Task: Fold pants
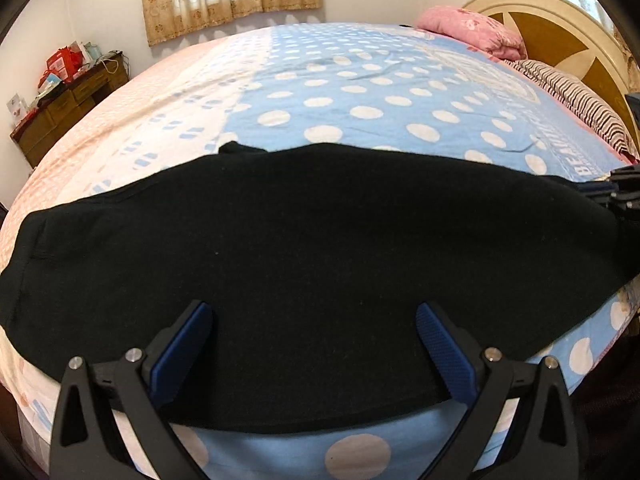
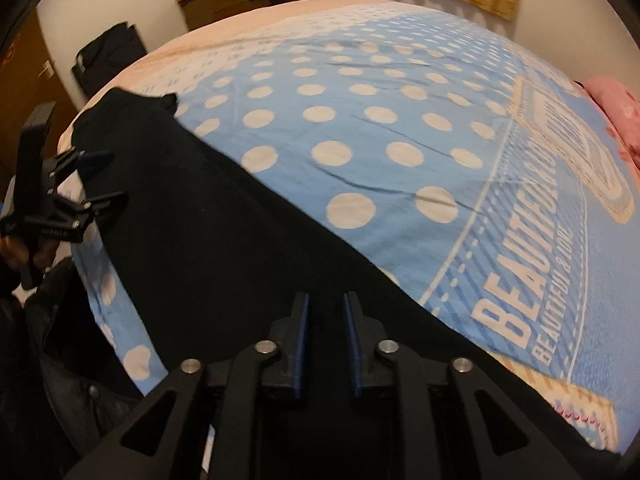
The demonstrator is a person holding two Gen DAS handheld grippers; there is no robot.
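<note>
- black pants (image 1: 304, 264) lie flat as a long band along the near edge of the polka-dot bedspread (image 1: 360, 92);
- left gripper (image 1: 314, 344) spread wide above the cloth, nothing clamped;
- right gripper (image 2: 327, 336) has a narrow gap, pads clear of the fabric

Both tools are matte black plastic. The left gripper (image 1: 314, 344) carries blue ribbed pads (image 1: 444, 354) on angular fingers, with silver screw heads (image 1: 491, 355) at the linkage pivots and triangular cut-outs in the outer arms. The right gripper (image 2: 326, 336) matches it — same blue pads, same four silver screws.
</note>
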